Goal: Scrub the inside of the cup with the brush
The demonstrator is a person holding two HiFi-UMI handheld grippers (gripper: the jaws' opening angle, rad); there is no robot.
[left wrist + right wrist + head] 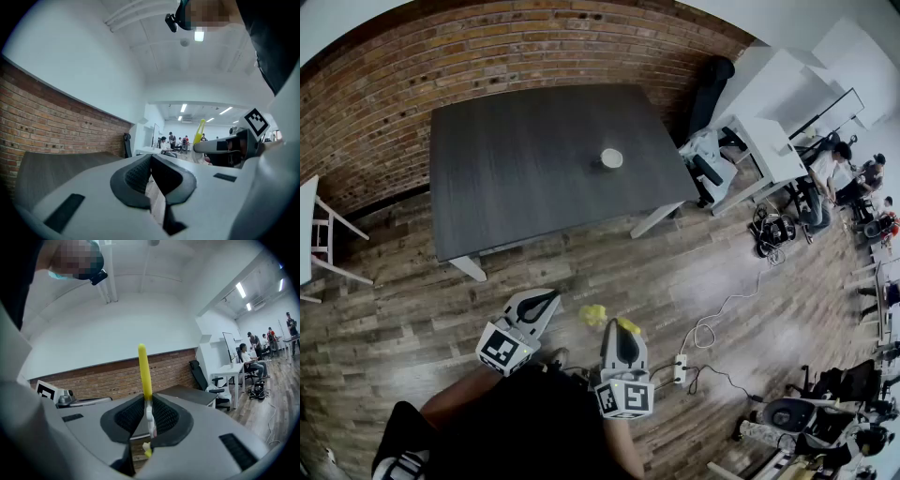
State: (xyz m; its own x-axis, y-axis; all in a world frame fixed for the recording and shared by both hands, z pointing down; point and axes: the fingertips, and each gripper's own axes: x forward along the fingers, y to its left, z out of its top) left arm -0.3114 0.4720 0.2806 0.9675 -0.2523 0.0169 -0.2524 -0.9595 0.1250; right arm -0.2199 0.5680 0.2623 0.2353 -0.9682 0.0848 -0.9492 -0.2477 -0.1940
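Note:
A small pale cup (pixel 611 158) stands alone on the dark table (pixel 516 169), far ahead of both grippers. My right gripper (pixel 625 335) is shut on a yellow brush (pixel 144 373); its handle sticks up between the pads in the right gripper view. In the head view the brush's yellow head (pixel 594 314) shows just beyond the right jaws, over the wood floor. My left gripper (pixel 546 302) is shut with nothing in it, level and low beside the right one. From the left gripper view the yellow brush (pixel 200 130) and the right gripper's body appear at the right.
A brick wall (pixel 487 56) runs behind the table. White desks (pixel 769 141), a black office chair (pixel 710 89) and seated people (pixel 834 173) are at the right. Cables and a power strip (pixel 680 367) lie on the wood floor near my right side. A white stool (pixel 319 244) stands at the left.

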